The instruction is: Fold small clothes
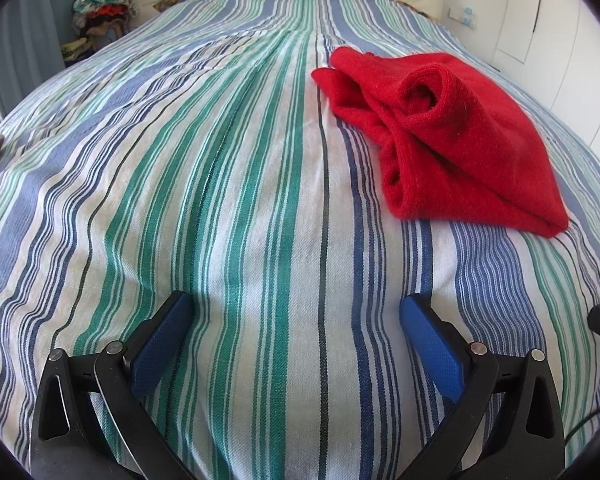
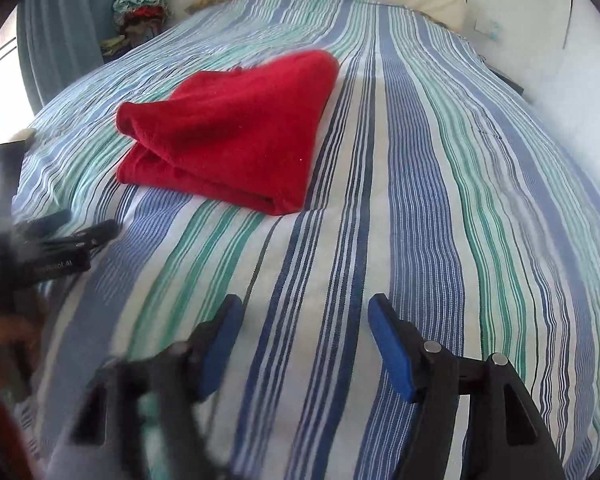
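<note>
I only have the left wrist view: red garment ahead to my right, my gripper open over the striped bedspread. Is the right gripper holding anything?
Observer: No. The right gripper is open over bare striped bedspread, nothing between its fingers.
Operator: How does the garment's side facing that gripper look?
Observer: The red garment shows stacked folded layers along its near edge, ending in a corner pointing toward the camera.
Operator: Does that view show my gripper?
Observer: Yes, the left gripper shows blurred at the left edge, short of the garment and not touching it.
</note>
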Tool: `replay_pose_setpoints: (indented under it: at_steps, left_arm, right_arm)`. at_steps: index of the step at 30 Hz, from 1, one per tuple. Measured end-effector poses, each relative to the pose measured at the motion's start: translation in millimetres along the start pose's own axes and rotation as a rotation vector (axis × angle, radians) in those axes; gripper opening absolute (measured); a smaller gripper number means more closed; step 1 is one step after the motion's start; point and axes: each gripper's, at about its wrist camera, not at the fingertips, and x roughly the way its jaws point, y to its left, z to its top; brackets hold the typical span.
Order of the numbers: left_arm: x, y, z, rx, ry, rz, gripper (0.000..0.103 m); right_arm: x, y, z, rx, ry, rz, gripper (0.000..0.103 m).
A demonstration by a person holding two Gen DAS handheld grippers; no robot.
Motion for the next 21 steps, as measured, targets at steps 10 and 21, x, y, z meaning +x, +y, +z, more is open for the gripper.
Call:
replay_pose_setpoints:
  at_steps: [10,21]
  left_arm:
    - [-11.1,-4.6,9.6,0.034,0.057,-0.004,0.102]
    - [-58.3,-30.6,125.0,-0.114,-0.132,-0.151,0.101]
  right_arm:
    - [14.4,5.2,-16.7,0.015,0.013,-0.014,0.076]
    - [22.7,0.6,-23.2,0.025,-0.011,-0.028,0.087]
